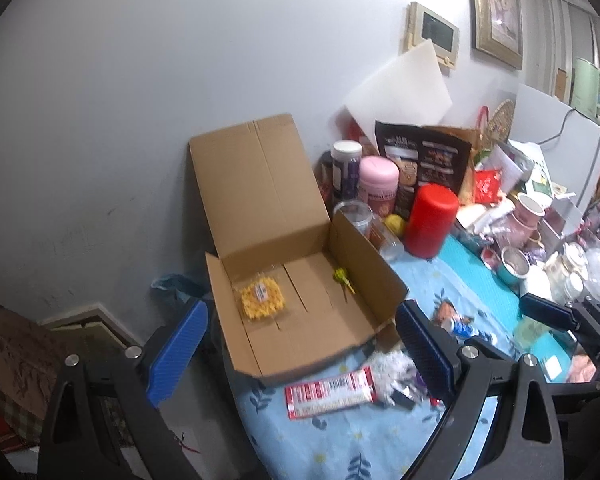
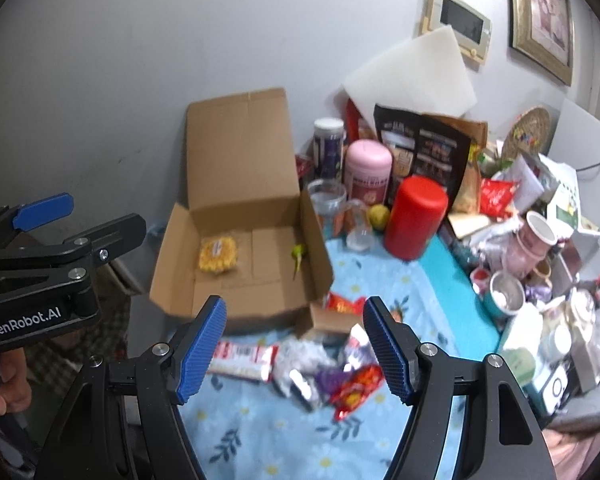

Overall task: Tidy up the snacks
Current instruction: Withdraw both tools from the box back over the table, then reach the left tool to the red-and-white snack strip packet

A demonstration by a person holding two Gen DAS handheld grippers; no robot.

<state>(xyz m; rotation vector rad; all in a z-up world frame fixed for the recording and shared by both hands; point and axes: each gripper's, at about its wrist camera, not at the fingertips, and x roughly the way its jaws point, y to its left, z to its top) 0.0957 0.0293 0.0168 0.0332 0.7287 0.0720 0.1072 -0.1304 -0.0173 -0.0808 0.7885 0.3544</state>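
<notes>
Loosely, snack pile [image 2: 324,372] between spread right jaws, untouched

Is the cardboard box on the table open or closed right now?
Open. The cardboard box has its lid flap standing up against the wall, and a yellow snack pack and a green lollipop lie inside.

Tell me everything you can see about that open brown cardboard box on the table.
The open brown cardboard box is plain corrugated card, shallow and rectangular. Its lid flap stands upright at the back, close to the grey wall, and its side flaps stand up. It rests at the edge of the blue floral tablecloth. Inside lie a yellow snack packet towards its left and a small yellow-green wrapped sweet by the right wall. Loose snack wrappers lie just in front of it.
</notes>
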